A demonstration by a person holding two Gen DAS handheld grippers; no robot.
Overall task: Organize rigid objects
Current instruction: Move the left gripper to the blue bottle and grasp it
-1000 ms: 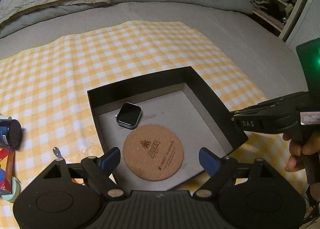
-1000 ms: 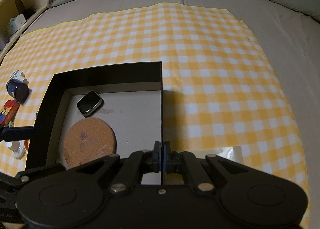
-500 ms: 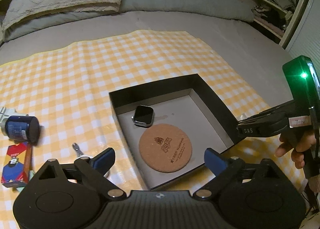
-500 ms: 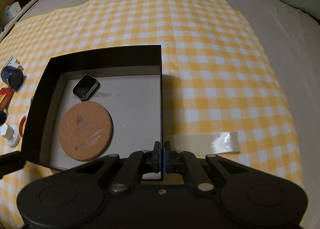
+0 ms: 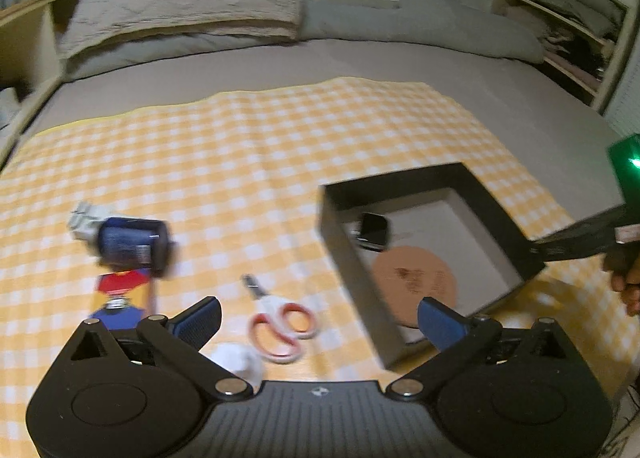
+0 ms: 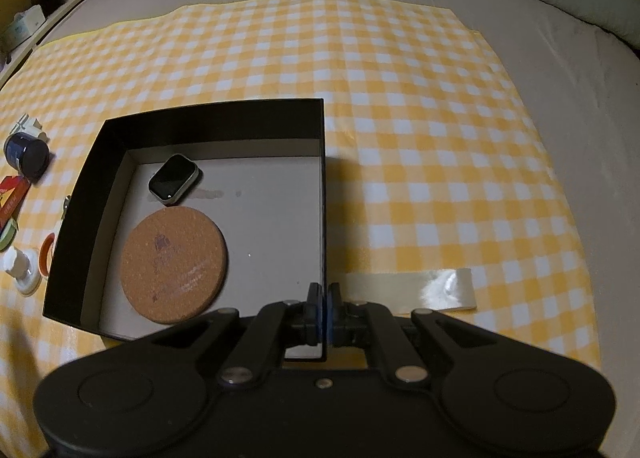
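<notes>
1. The right claw [image 6: 323, 308] is pressed together on the right-hand wall of the black box [image 6: 208, 117], pinching it thin. If that hand lifts or twists, the box could tip, and the cork coaster [image 6: 174, 266] and the smartwatch [image 6: 173, 179] on its floor would slide.
2. The left claw [image 5: 318, 322] is spread wide with nothing between its blue pads; its jaws have just been opening. It hangs over the loose things left of the box, and this view is smeared, so aim may be poor.
3. The scissors [image 5: 280, 318] lie flat and thin on the cloth just ahead of that claw. I judge them the likeliest next pick, and the pads could skid off the handles or catch the cloth with them.
4. The dark jar [image 5: 134, 244] lies on its side near a red and blue packet [image 5: 120, 294]. A nudge could set it rolling.
5. A small white object [image 5: 238, 362] sits close under the left claw and could get knocked; what it is I cannot tell.
6. Everything rests on a yellow checked cloth [image 6: 400, 97] spread over a grey bed [image 5: 360, 65]. The soft bed gives under pressure, so the box may rock.
7. Pillows [image 5: 180, 5] lie at the far end, with open shelves [image 5: 560, 29] at the right.
</notes>
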